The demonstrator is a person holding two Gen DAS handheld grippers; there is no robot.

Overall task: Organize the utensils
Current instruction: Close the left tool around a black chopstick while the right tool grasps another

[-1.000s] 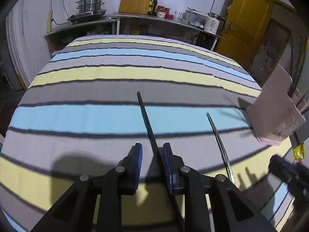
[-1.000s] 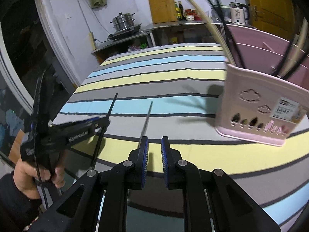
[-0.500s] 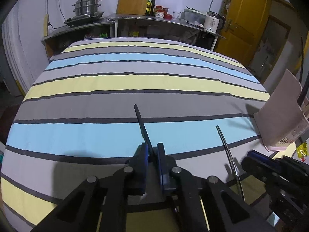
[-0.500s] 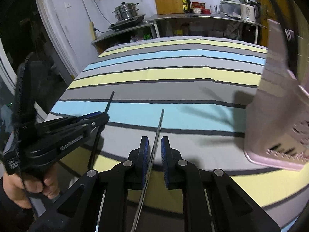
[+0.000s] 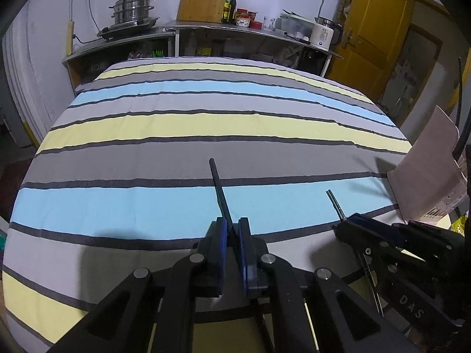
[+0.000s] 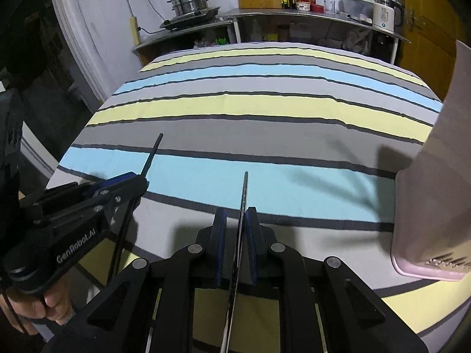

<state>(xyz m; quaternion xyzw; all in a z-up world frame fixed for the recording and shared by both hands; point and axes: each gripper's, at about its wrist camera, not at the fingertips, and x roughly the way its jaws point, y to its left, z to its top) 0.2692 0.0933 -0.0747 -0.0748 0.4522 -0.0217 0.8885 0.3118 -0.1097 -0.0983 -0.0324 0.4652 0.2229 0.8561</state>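
Note:
My left gripper [image 5: 232, 229] is shut on a black chopstick [image 5: 219, 189] that sticks out forward over the striped cloth. It also shows in the right wrist view [image 6: 138, 181], with the black chopstick [image 6: 153, 153]. My right gripper [image 6: 237, 220] is shut on a silver metal chopstick [image 6: 243, 194], lifted off the cloth. It also shows in the left wrist view [image 5: 347, 225], where the silver chopstick [image 5: 334, 201] pokes out. A pink utensil holder [image 6: 435, 182] stands at the right, with several utensils in it [image 5: 426, 176].
The table carries a striped cloth [image 5: 206, 123] in yellow, grey and blue. Behind it stands a metal counter [image 5: 206, 29] with a steamer pot [image 5: 132, 8], a wooden board, bottles and a kettle [image 5: 322, 32]. A yellow door [image 5: 374, 29] is at the far right.
The left gripper closed on the black chopstick and lifted it. The right gripper raised the silver chopstick off the cloth. Both views pulled back from the pink holder.

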